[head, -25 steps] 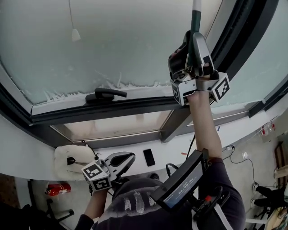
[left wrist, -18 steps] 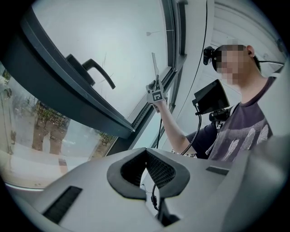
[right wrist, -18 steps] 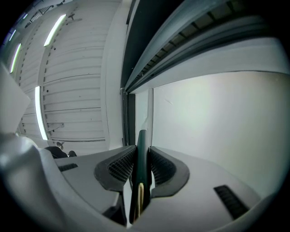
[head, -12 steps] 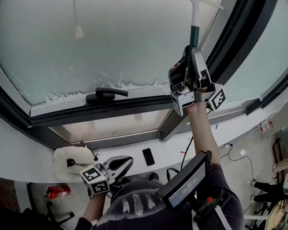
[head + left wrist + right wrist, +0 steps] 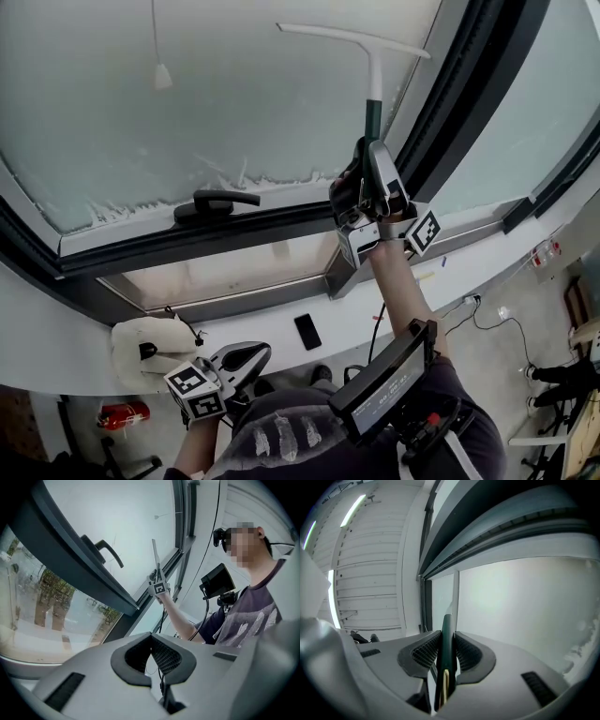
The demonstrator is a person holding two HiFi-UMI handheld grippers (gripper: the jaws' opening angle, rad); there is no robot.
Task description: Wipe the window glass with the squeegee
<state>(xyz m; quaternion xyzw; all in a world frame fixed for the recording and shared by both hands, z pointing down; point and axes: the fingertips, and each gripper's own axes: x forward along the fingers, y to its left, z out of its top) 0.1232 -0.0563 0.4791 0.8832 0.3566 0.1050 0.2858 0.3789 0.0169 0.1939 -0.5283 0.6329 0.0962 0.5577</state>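
Right gripper view | right tool (image 5: 447, 643) clamped squeegee (image 5: 448, 620); left tool (image 5: 151, 638) together, empty | risk was blade (image 5: 352, 39) snagging window frame (image 5: 450, 94)

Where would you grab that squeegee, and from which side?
By its dark green handle, coming from below: the long stem ends there, far from the crosswise blade that must stay free against the glass. The right gripper grips it so.
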